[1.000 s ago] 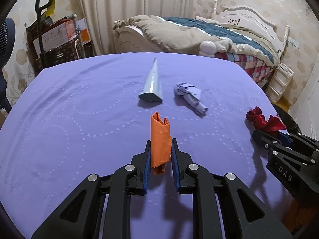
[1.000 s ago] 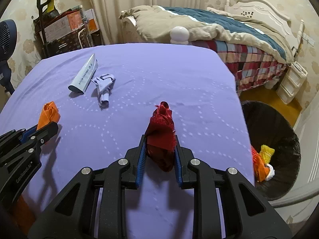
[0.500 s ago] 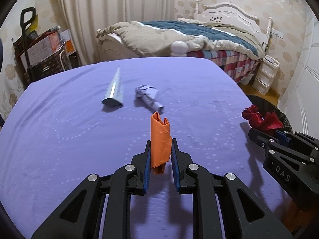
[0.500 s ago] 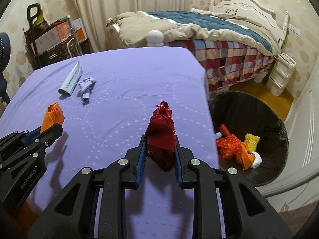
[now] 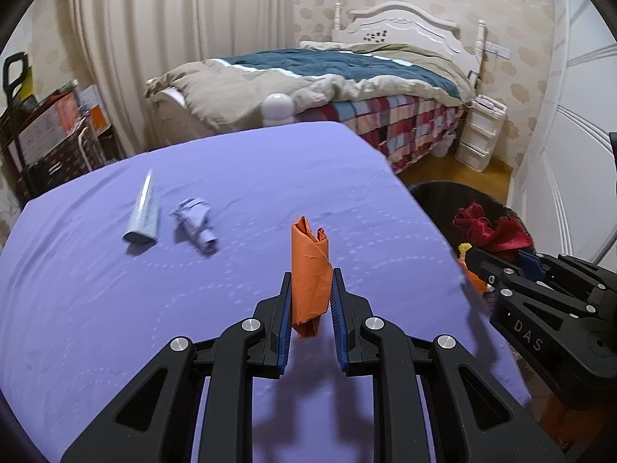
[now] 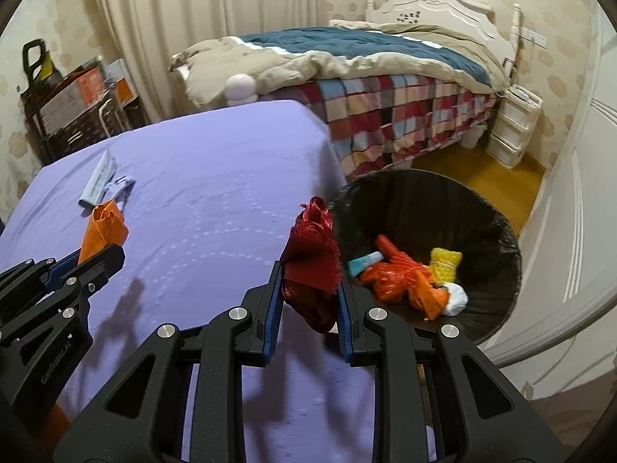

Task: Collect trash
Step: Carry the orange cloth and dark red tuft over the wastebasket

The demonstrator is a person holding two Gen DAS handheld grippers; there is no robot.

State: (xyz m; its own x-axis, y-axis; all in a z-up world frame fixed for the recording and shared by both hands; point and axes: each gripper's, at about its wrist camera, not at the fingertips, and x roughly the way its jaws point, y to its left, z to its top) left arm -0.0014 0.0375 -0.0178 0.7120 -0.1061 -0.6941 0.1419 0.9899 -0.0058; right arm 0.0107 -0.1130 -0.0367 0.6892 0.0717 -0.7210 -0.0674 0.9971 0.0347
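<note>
Fingers [image 5: 285, 308] of the left gripper [image 5: 310, 308] are clamped on an orange paper wad [image 5: 309, 266], held above the purple tablecloth [image 5: 96, 308]. A red cloth scrap [image 6: 314, 254] is pinched by the right gripper [image 6: 308, 305] beside the black bin [image 6: 497, 231]. A tube [image 5: 143, 212] and a crumpled pale wad [image 5: 196, 223] lie farther back.

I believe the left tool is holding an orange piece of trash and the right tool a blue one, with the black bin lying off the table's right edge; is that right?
Not quite: the right tool is holding a dark red piece of trash, not a blue one, as the right wrist view shows. The left tool does hold the orange piece, and the black bin does lie off the table's right edge.
</note>
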